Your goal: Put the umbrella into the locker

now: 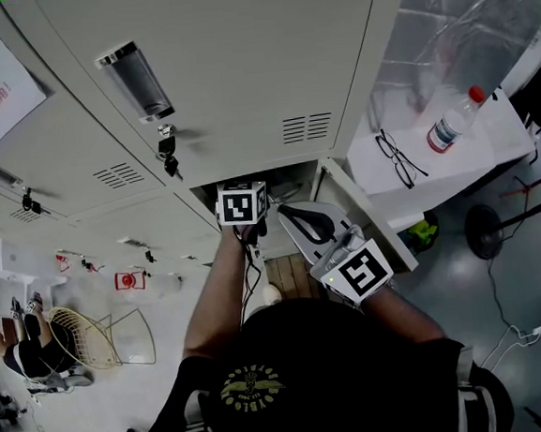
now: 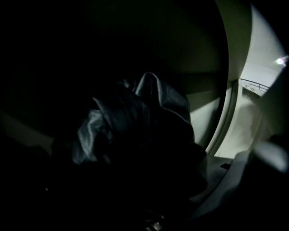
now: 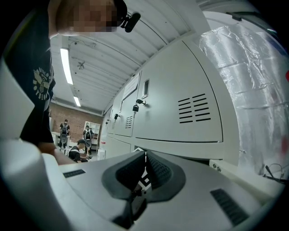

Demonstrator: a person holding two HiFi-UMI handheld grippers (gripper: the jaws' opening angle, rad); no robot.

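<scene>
In the left gripper view the folded umbrella (image 2: 135, 119), a dark crumpled bundle of fabric, fills the middle of the dark locker compartment (image 2: 207, 113) and reaches down between my left gripper's jaws. The jaws look closed on it, though little shows in the gloom. In the head view only the left gripper's marker cube (image 1: 241, 203) shows, at the mouth of the open compartment (image 1: 281, 174); its fingertips are hidden inside. My right gripper (image 1: 289, 214) hangs level just right of it, outside the locker, shut and empty, its pads meeting (image 3: 144, 168).
The compartment's door (image 1: 369, 216) stands open to the right. Closed locker doors (image 1: 238, 63) with a key (image 1: 167, 153) rise above. A water bottle (image 1: 453, 121) and glasses (image 1: 397, 158) lie on a white box at right. A wire chair (image 1: 85, 336) stands left.
</scene>
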